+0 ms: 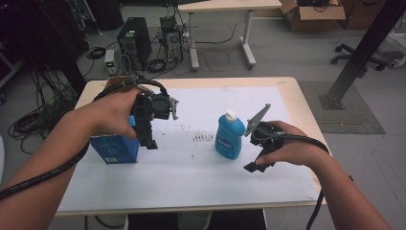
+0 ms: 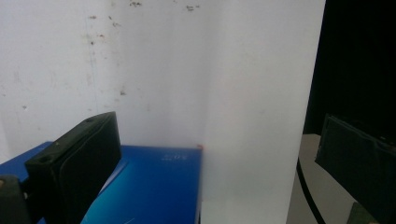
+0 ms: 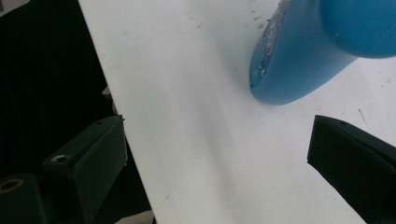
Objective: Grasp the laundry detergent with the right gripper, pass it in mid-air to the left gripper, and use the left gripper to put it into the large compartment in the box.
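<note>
A blue bottle (image 1: 229, 135) with a white cap stands upright near the middle of the white sheet; its base (image 3: 299, 60) shows at the top of the right gripper view. My right gripper (image 1: 253, 166) is just right of the bottle, its jaws wide apart and empty (image 3: 217, 158). A blue box (image 1: 115, 148) stands at the sheet's left side, partly hidden by my left hand. My left gripper (image 1: 149, 140) hangs over the box's right edge, pointing down, open; the box top (image 2: 149, 186) lies under its jaws (image 2: 210, 158).
The white sheet (image 1: 191, 167) covers most of a light wooden table (image 1: 306, 110). Small dark specks mark the sheet beside the bottle. Beyond the table are computer towers (image 1: 135, 40), floor cables, a desk (image 1: 225, 9) and a black post (image 1: 359, 52).
</note>
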`<action>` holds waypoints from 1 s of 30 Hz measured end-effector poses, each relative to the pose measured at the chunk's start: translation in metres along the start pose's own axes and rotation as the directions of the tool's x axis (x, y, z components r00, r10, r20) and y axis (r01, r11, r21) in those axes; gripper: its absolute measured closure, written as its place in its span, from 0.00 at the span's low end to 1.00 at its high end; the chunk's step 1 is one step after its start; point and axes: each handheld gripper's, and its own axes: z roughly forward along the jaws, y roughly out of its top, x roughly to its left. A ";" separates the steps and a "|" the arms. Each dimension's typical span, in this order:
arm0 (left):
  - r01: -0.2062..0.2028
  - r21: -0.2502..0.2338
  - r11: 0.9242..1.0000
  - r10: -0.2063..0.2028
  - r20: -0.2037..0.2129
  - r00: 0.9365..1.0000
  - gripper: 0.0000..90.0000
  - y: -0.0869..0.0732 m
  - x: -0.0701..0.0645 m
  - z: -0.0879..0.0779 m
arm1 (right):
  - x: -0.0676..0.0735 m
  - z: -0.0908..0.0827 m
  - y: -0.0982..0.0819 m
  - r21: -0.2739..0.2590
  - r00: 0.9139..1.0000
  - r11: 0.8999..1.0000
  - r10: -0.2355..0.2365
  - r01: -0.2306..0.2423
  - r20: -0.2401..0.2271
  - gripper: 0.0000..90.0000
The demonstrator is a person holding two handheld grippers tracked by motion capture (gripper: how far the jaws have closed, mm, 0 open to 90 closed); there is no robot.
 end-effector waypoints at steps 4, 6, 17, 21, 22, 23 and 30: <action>-0.001 -0.003 1.000 0.001 0.003 1.000 0.00 0.000 0.000 0.000 | -0.006 0.005 -0.006 -0.046 1.000 0.999 0.022 -0.021 0.006 0.05; -0.002 -0.001 1.000 0.002 0.006 1.000 0.00 0.000 0.000 0.001 | -0.008 0.008 -0.008 -0.058 1.000 0.998 0.028 -0.027 0.009 0.05; 0.002 0.012 1.000 -0.002 0.010 1.000 0.00 -0.002 -0.001 0.006 | -0.024 0.024 -0.020 -0.155 0.995 0.984 0.096 -0.092 0.018 0.05; -0.001 0.019 1.000 0.001 0.011 1.000 0.00 -0.003 -0.002 0.007 | -0.028 0.028 -0.023 -0.187 0.993 0.976 0.118 -0.112 0.022 0.05; -0.001 0.017 1.000 0.001 0.012 1.000 0.00 -0.003 -0.002 0.007 | -0.029 0.030 -0.024 -0.197 0.993 0.974 0.119 -0.112 0.025 0.05; -0.005 0.018 1.000 0.005 0.012 1.000 0.00 -0.003 -0.002 0.007 | -0.030 0.031 -0.024 -0.204 0.992 0.972 0.125 -0.117 0.023 0.05; 0.002 0.024 1.000 -0.003 0.010 1.000 0.00 -0.004 -0.002 0.009 | -0.034 0.039 -0.029 -0.248 0.989 0.958 0.150 -0.141 0.018 0.05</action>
